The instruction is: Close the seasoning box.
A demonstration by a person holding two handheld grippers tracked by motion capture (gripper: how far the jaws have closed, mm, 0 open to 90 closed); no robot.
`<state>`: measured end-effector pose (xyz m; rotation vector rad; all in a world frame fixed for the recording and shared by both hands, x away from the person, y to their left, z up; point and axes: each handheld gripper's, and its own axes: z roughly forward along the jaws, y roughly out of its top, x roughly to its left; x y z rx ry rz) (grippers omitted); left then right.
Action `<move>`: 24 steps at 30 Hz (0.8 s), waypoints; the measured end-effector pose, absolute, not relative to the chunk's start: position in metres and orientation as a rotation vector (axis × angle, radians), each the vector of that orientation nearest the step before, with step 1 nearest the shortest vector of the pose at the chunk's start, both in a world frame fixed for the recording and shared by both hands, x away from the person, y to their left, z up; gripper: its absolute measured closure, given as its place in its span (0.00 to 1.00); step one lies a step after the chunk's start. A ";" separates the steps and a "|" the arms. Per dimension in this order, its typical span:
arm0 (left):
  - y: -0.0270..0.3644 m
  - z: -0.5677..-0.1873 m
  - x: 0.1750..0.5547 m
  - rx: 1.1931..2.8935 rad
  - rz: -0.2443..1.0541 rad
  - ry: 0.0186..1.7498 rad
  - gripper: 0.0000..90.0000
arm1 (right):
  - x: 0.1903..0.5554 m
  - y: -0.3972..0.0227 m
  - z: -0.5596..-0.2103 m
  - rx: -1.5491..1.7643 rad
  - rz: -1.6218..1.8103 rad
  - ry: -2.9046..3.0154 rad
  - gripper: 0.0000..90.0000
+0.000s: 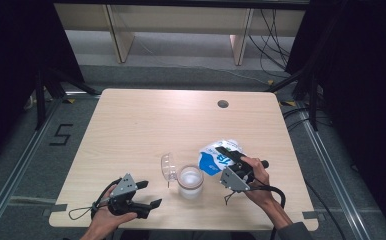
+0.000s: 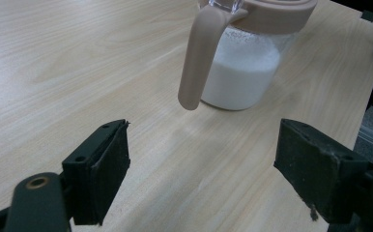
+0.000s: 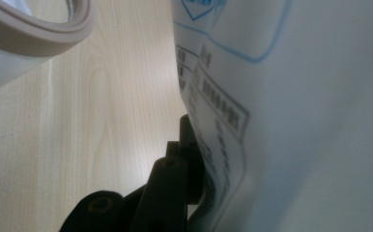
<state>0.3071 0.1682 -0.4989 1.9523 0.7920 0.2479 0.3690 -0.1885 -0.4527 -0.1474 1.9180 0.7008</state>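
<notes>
At the near left edge, the left gripper [image 1: 148, 195] rests with jaws wide apart, empty. Just right stands the jar [image 1: 190, 182] of white powder. Beyond it, the right gripper [image 1: 229, 159] clamps the bag [image 1: 212, 159], tilted over the jar.

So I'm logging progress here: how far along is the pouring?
Done: the jar stands lid-open, holding white powder well up its side. In hand: the right gripper clamps the white-and-blue bag tilted beside the jar's rim. Left: likely finishing, setting the bag down, closing the lid. The left gripper waits open.
</notes>
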 end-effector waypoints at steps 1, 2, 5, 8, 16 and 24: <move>0.168 -0.499 0.307 1.948 0.251 0.791 0.21 | 0.370 -0.190 -0.452 -0.124 0.720 1.921 0.92; 0.168 -0.499 0.307 1.943 0.253 0.800 0.21 | 0.371 -0.193 -0.452 -0.100 0.741 1.927 0.92; 0.169 -0.499 0.307 1.955 0.260 0.803 0.21 | 0.374 -0.200 -0.449 -0.044 0.767 1.927 0.93; 0.168 -0.499 0.308 1.949 0.263 0.801 0.21 | 0.377 -0.208 -0.450 0.000 0.788 1.940 0.94; 0.169 -0.498 0.307 1.951 0.260 0.789 0.21 | 0.384 -0.219 -0.452 0.019 0.794 1.936 0.94; 0.170 -0.497 0.307 1.963 0.277 0.785 0.21 | 0.390 -0.231 -0.454 0.193 0.910 1.960 0.94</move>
